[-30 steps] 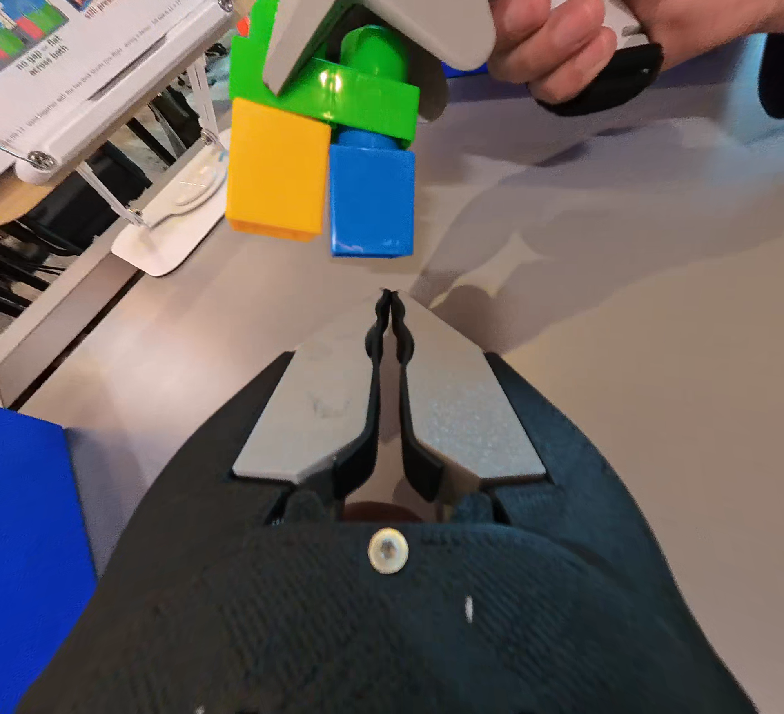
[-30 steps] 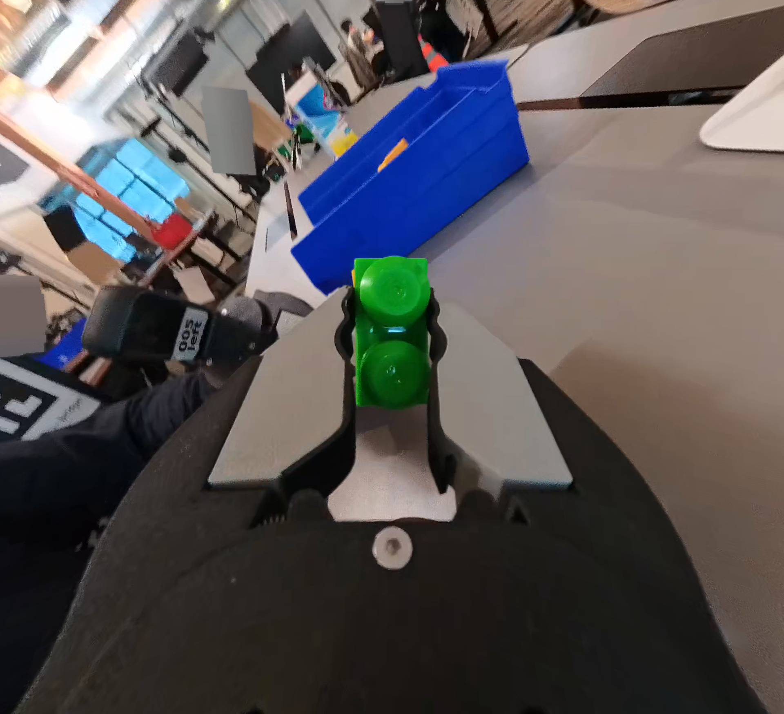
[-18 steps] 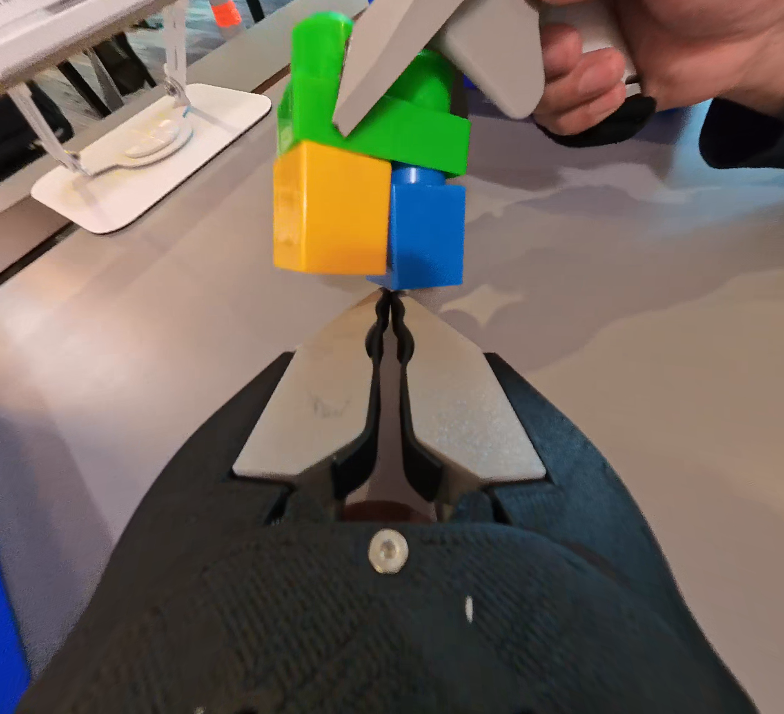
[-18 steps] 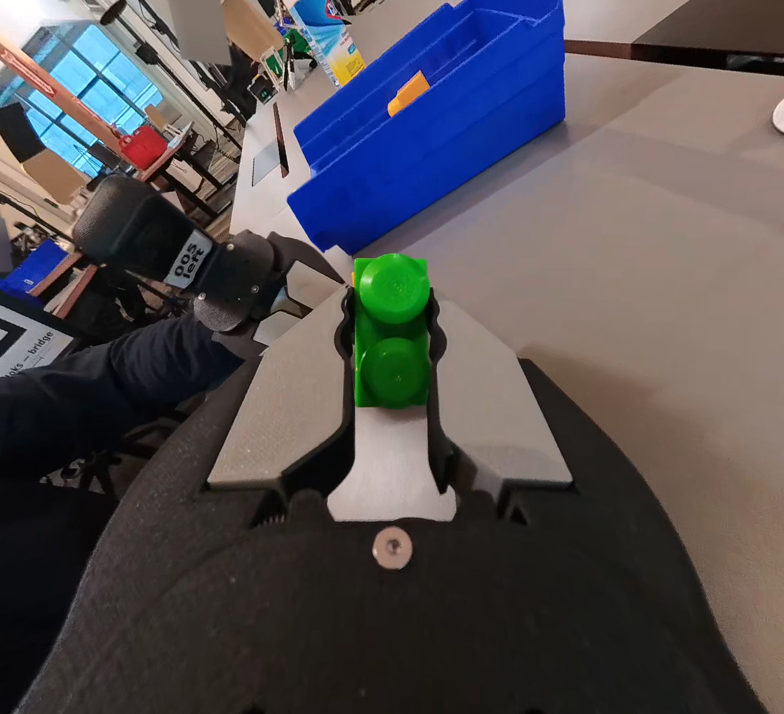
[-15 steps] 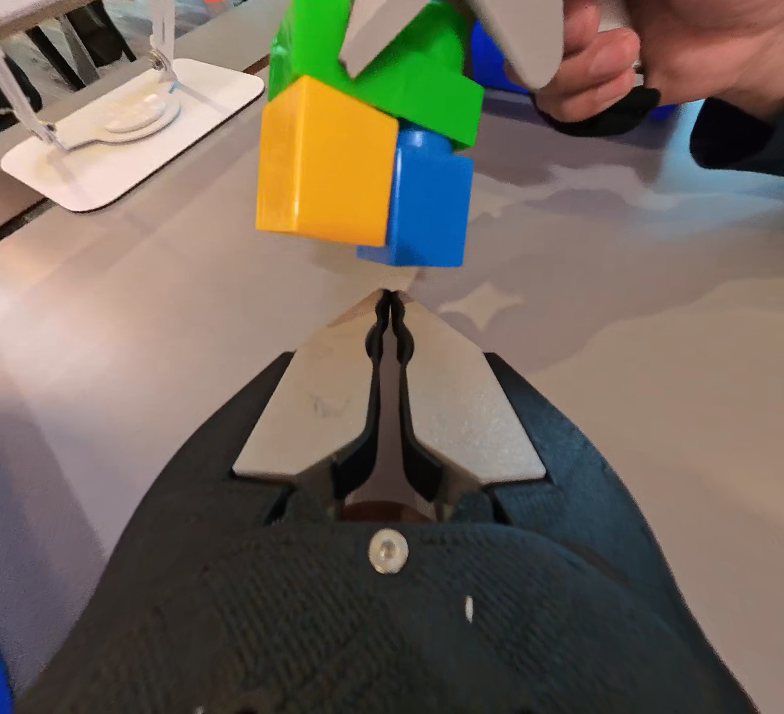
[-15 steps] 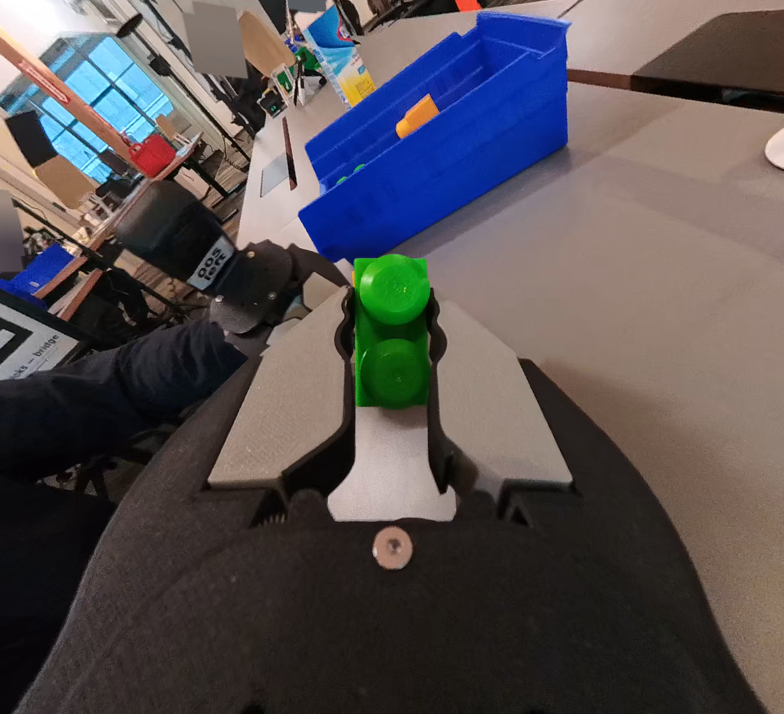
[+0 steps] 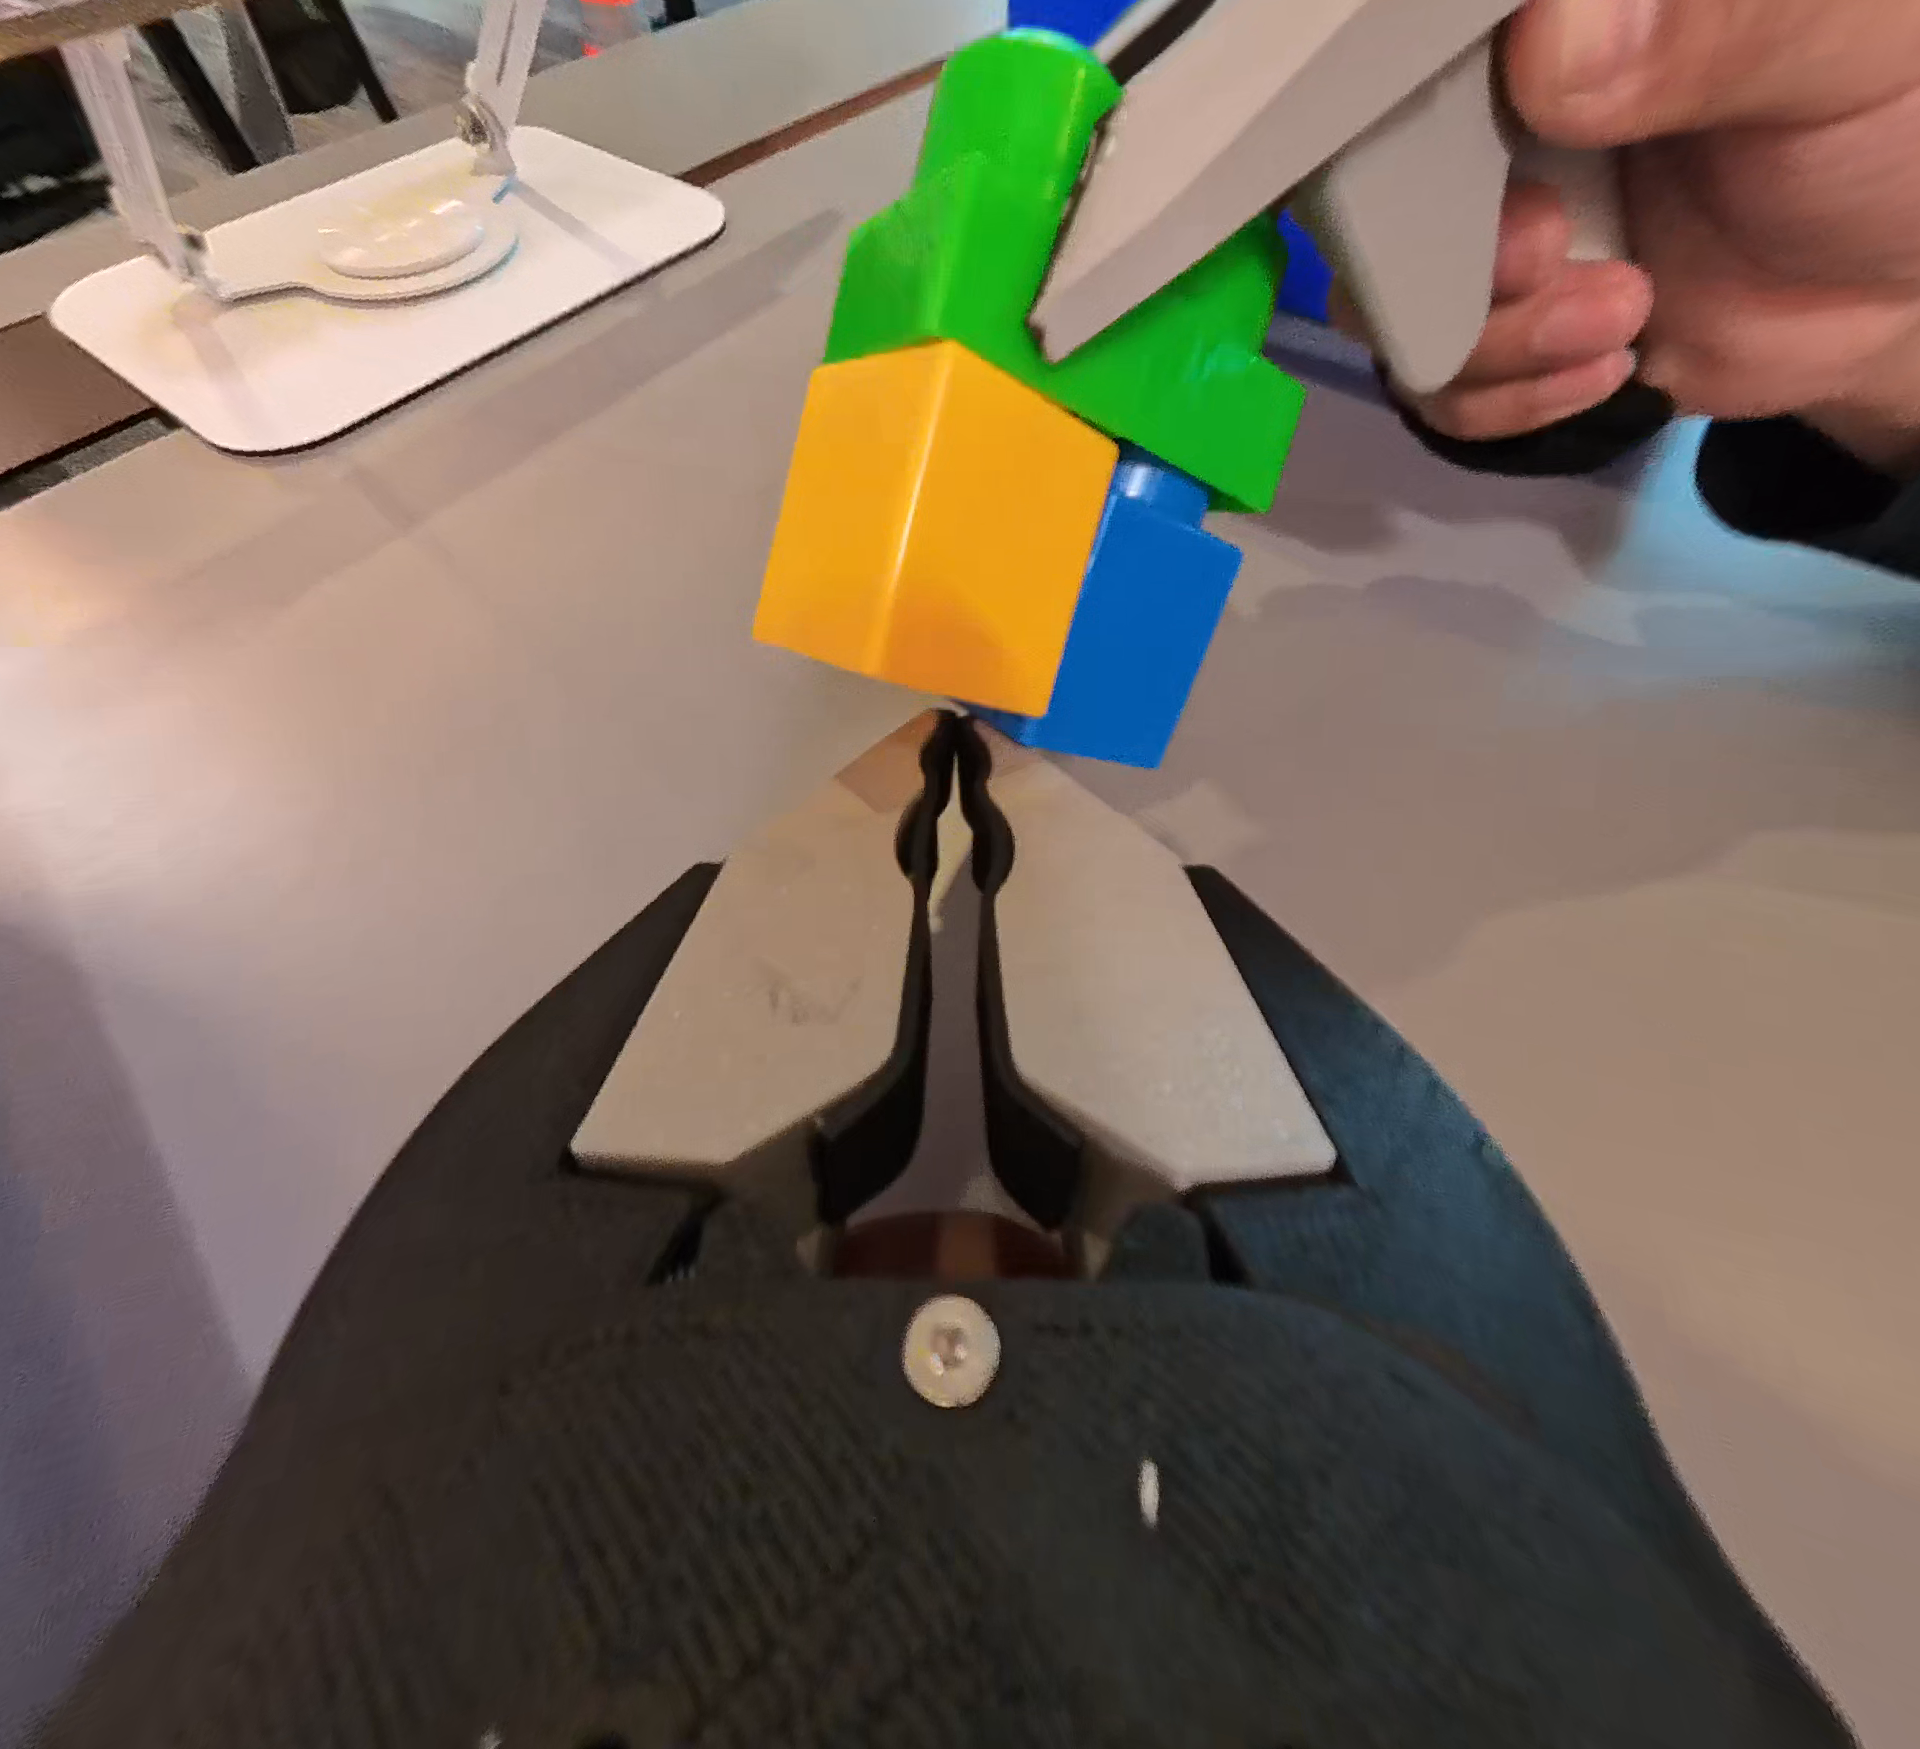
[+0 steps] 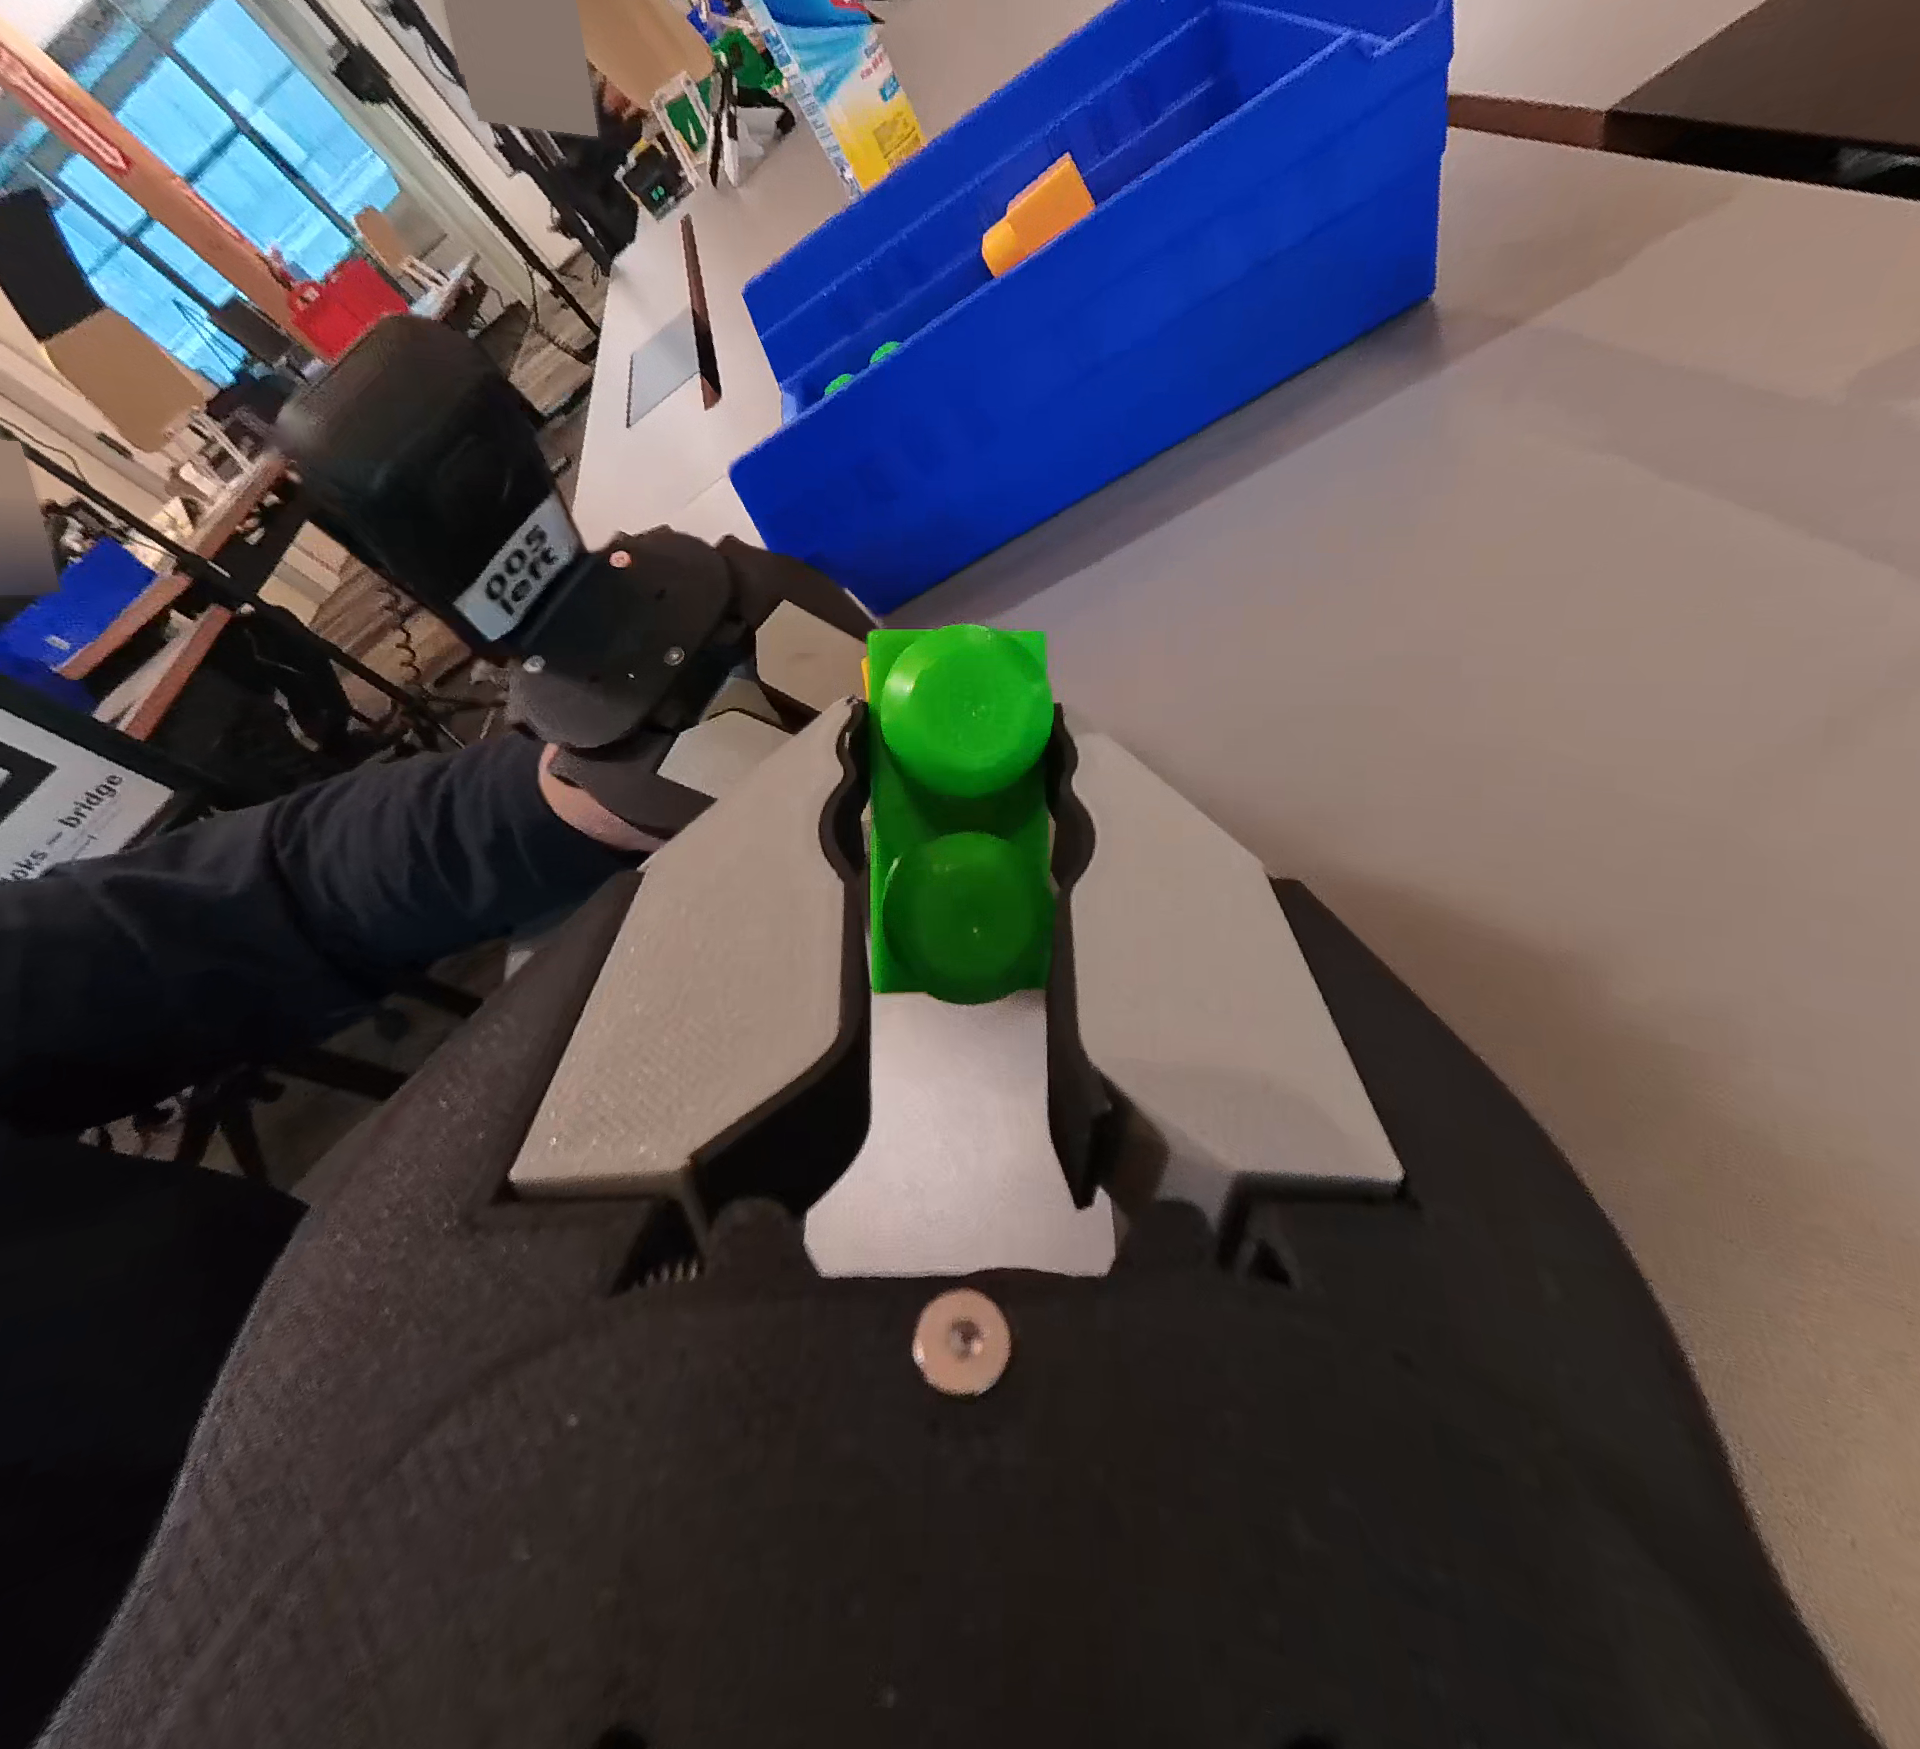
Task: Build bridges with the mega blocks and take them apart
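— Grey desk [image 7: 364,764] fills the left wrist view; what's on it?
— A white stand base [image 7: 395,276] at upper left. Centre frame, the left tongs [image 7: 954,743] are pressed together, empty, tips just under the tilted bridge: orange block [image 7: 925,525], blue block [image 7: 1132,639], green block [image 7: 1049,265] across them.
— And the right tongs [image 8: 958,723]?
— Pinching the green block, off the desk. A blue bin [image 8: 1143,369] sits upper right in their view.

Left gripper [image 7: 954,743]: textured black shell, grey wedge-shaped fingers [image 7: 769,993] with wavy black pads, one silver screw [image 7: 951,1356] (a white sticker appeared in the right wrist view). Right gripper [image 8: 961,826] was built alike. A dark sleeve [image 8: 260,899] was worn.
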### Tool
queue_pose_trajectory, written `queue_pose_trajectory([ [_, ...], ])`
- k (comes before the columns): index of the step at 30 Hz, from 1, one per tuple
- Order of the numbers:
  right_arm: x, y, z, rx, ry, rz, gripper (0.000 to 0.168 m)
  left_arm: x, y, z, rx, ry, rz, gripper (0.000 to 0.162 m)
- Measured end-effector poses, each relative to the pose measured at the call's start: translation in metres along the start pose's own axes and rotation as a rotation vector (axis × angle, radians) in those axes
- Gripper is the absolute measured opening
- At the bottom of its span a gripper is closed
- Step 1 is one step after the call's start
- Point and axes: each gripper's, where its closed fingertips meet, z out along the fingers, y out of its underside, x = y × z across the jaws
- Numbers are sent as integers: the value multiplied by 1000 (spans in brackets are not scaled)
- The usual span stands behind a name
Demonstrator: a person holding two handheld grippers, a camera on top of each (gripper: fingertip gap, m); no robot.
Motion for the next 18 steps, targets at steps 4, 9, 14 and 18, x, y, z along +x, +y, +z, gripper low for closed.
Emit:
queue_pose_trajectory([
  [4, 2, 3, 1, -12, -1, 14, 31, 0, 2, 1, -11, 11, -36, 0],
  [9, 3, 7, 9, -2, 23, 12, 31, 6, 14, 9, -109, -39, 90, 0],
  [14, 2, 5, 5, 31, -1, 43, 31, 4, 9, 5, -66, 4, 4, 0],
  [18, 2, 7, 3, 3, -5, 23, 31, 8, 11, 8, -80, 15, 29, 0],
])
